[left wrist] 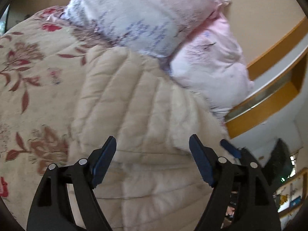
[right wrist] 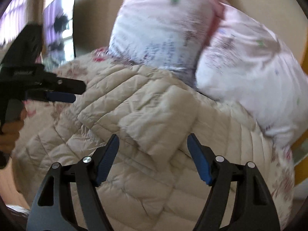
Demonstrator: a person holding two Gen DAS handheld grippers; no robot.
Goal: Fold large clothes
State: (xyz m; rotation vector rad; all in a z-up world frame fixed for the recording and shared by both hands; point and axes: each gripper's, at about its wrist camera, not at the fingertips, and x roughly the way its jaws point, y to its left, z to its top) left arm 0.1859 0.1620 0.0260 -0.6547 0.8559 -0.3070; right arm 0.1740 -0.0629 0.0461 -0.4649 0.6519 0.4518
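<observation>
A: Left wrist view: left gripper (left wrist: 153, 152) hovering with jaws spread wide, gripping nothing. Cream quilted jacket (left wrist: 142, 104) lying directly ahead and under the fingers, spread on the floral bedspread (left wrist: 28, 61).

B: Right wrist view agreeing: right gripper (right wrist: 153, 150) also gaping, nothing between the fingers. Jacket (right wrist: 146, 104) just ahead, a folded flap or sleeve sitting right beyond the tips.

A: Long axis?

B: Hard telling with blur. Quilt channels in the left view fanning from near toward the far pillows (left wrist: 154, 19), so probably running near-to-far. Judging only.

A: Nearer hand?

B: Both hovering close over it. Right one looking nearer to that loose flap; left gripper (right wrist: 59, 92) showing at far left of the right view, at the jacket's left edge, jaws there looking close together but too blurred to call from that side.

A: Surface, room?

B: Soft bed, puffy fabric, likely slipping and springing back when pinched. Two pink-white pillows (right wrist: 240, 67) propped at the far side, overlapping the jacket's far edge. Wooden bed frame (left wrist: 269, 104) at right, beige wall behind, mirror or window at far left.
</observation>
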